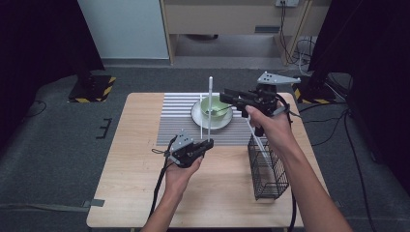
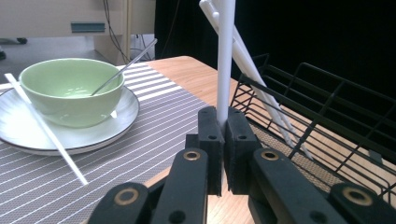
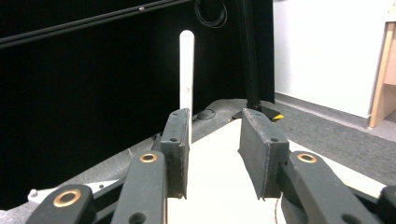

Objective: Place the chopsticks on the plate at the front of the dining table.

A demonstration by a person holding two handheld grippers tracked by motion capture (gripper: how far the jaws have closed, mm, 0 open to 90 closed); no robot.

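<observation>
My left gripper (image 1: 208, 143) (image 2: 223, 116) is shut on the lower end of a white chopstick (image 1: 210, 104) (image 2: 225, 56) and holds it upright at the striped mat's front edge. Behind it a pale green bowl (image 1: 212, 105) (image 2: 70, 86) sits on a white plate (image 1: 198, 118) (image 2: 116, 126), with a thin metal utensil (image 2: 126, 63) resting inside. My right gripper (image 1: 224, 95) (image 3: 217, 116) hovers over the bowl, jaws open with nothing pressed between them. The upright chopstick (image 3: 186, 70) rises just past its left pad. A second white chopstick (image 1: 200, 118) (image 2: 44, 128) leans on the plate.
A black wire basket (image 1: 268, 171) (image 2: 327, 135) stands on the table's right side with white chopsticks (image 1: 256, 137) (image 2: 254, 74) leaning in it. The grey striped mat (image 1: 174, 121) covers the table's far middle. Bare wood lies at the left and front.
</observation>
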